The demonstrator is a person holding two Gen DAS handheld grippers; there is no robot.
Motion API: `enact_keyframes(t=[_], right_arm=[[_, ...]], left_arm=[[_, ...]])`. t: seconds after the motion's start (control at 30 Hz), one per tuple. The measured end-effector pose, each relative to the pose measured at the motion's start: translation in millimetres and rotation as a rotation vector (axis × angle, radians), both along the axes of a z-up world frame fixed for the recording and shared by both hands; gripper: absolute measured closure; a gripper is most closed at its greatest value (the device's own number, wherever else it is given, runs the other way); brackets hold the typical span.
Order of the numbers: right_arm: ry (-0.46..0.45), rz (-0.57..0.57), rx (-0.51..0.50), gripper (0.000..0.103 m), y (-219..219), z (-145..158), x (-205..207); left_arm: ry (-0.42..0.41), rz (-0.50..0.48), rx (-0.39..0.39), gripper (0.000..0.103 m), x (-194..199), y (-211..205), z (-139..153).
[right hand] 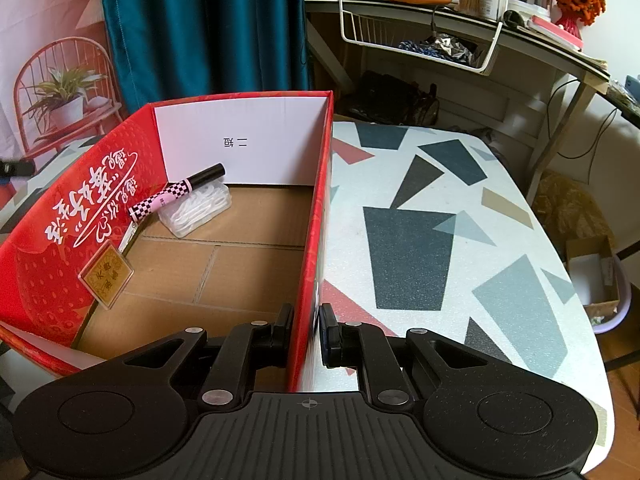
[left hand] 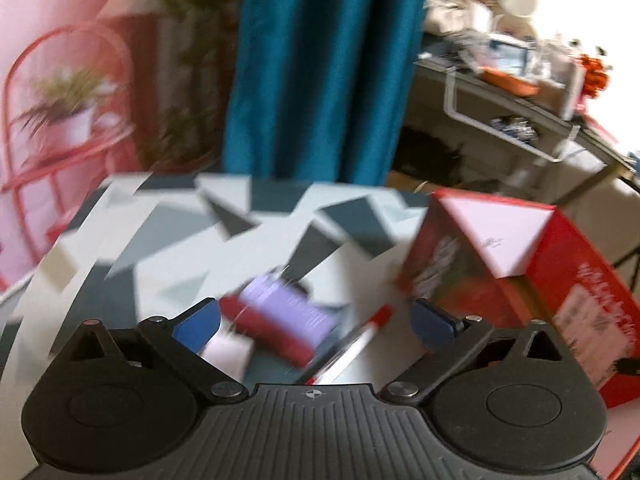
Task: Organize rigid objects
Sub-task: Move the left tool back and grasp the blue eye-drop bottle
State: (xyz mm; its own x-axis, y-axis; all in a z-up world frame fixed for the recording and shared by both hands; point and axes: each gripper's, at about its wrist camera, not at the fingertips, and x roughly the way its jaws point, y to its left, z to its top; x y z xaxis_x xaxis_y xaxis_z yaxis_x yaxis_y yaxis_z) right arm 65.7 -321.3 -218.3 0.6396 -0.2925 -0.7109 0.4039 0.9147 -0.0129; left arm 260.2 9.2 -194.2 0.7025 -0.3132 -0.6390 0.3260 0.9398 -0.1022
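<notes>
A red cardboard box (right hand: 316, 216) stands open on the patterned table (right hand: 440, 208). Inside it lie a checkered pink-and-black tube (right hand: 176, 192), a clear plastic case of white items (right hand: 196, 210) and a small gold card in a clear case (right hand: 106, 276). My right gripper (right hand: 306, 334) is shut on the box's right wall near its front corner. In the blurred left wrist view my left gripper (left hand: 316, 322) is open above a red and purple box (left hand: 280, 324) and a red-capped pen (left hand: 352, 348) on the table. The red box (left hand: 560, 280) stands to its right.
A teal curtain (right hand: 200, 28) hangs behind the table. A cluttered desk with a white wire basket (right hand: 420, 36) stands at the back right. A red chair with a potted plant (right hand: 60, 92) shows at the left. A small bin with a carton (right hand: 600, 276) sits on the floor at right.
</notes>
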Motion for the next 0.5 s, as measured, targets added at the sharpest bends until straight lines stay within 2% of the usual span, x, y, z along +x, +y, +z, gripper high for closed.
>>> enact_keyframes(t=[0.23, 0.37, 0.5], right_arm=[[0.0, 0.0, 0.0, 0.091, -0.3, -0.2, 0.0], [0.0, -0.001, -0.001, 0.091, -0.2, -0.1, -0.2], [0.004, -0.001, -0.004, 0.091, 0.6, -0.3, 0.4]], left_arm=[[0.068, 0.103, -0.006, 0.001, -9.6, 37.5, -23.2], [0.074, 0.097, 0.025, 0.002, -14.6, 31.9, -33.0], [0.071, 0.068, 0.055, 0.008, -23.0, 19.4, -43.9]])
